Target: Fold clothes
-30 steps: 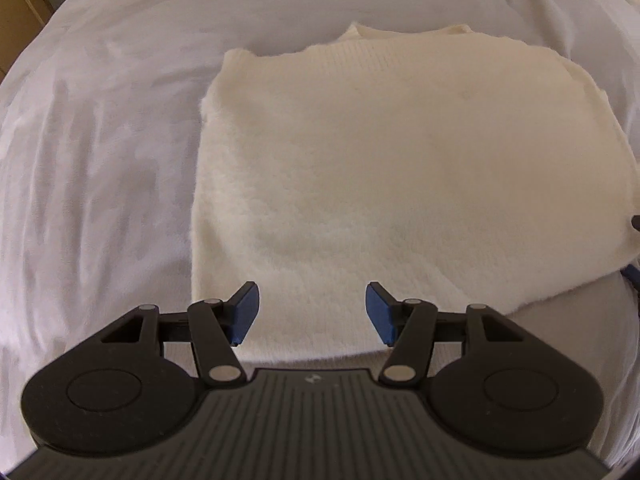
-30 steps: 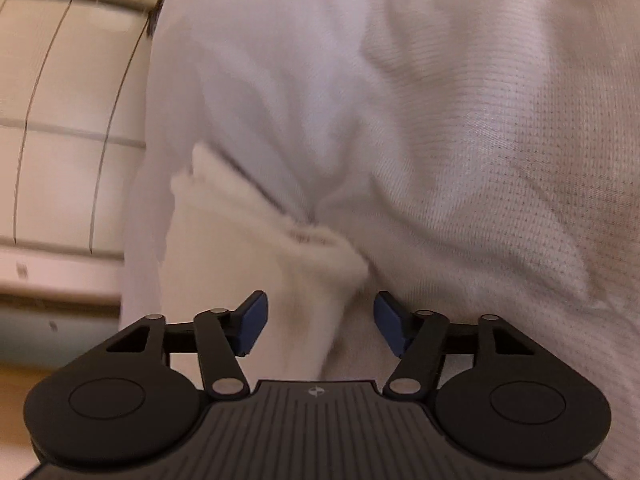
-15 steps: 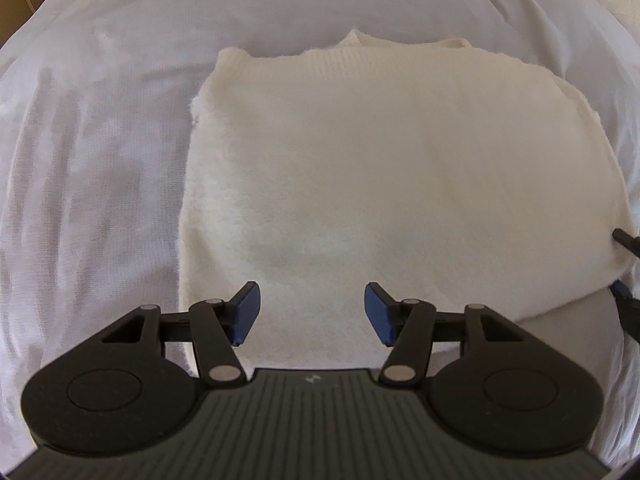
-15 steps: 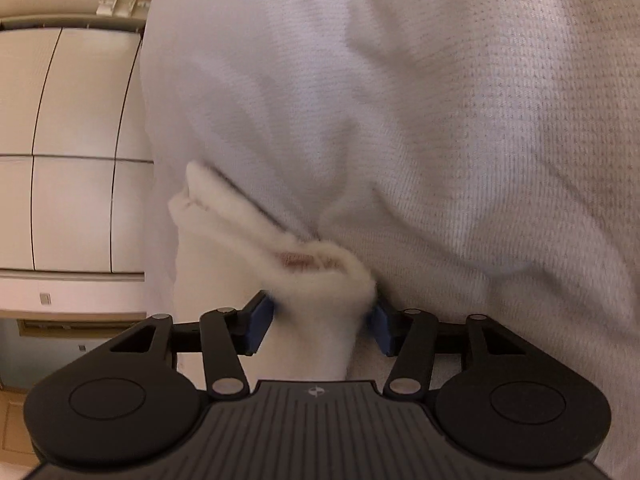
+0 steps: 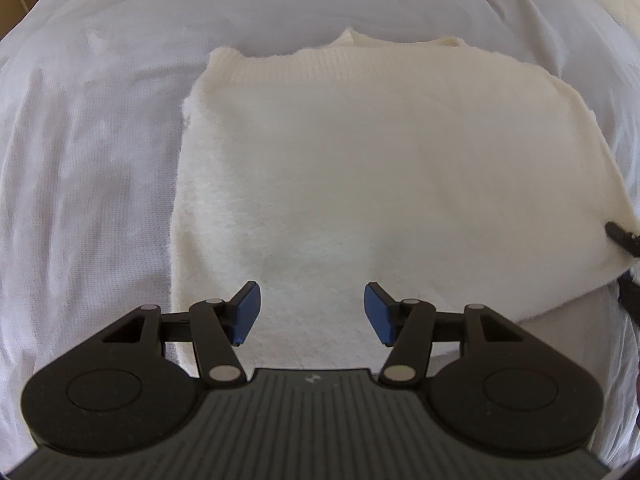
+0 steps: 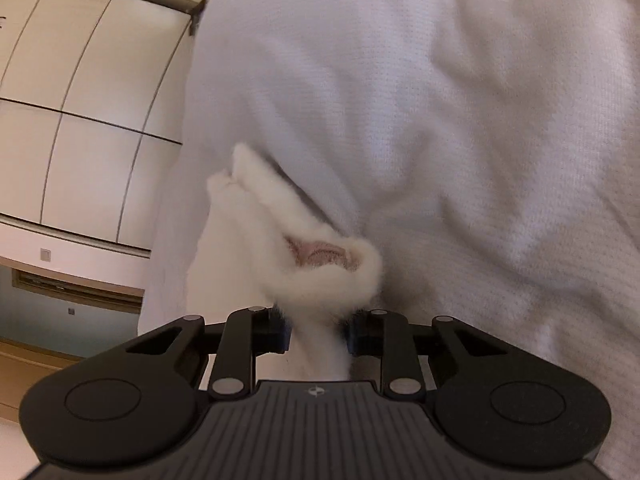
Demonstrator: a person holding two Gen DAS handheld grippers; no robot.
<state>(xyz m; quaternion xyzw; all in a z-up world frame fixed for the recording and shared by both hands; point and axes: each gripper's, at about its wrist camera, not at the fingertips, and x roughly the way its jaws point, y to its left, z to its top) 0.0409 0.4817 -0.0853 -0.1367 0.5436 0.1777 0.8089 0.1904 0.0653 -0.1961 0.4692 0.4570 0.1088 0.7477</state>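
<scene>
We find the cream, fuzzy knit garment (image 5: 380, 184) lying flat, centre frame, on the white textured bedsheet (image 5: 88, 152), already folded to a rectangle. Our right gripper (image 6: 316, 334) pinches one bunched corner between its jaws, presumably to carry the next fold. Our left gripper (image 5: 311, 312) hovers at the near edge, jaws spread, holding nothing. Pale cabinet doors (image 6: 80, 92) occupy the upper left.

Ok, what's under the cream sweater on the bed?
The cream sweater lies on a white bedsheet, which shows all around it. Whatever sits directly beneath the sweater is covered. The right gripper pinches one corner; the left gripper is open above its near edge.
</scene>
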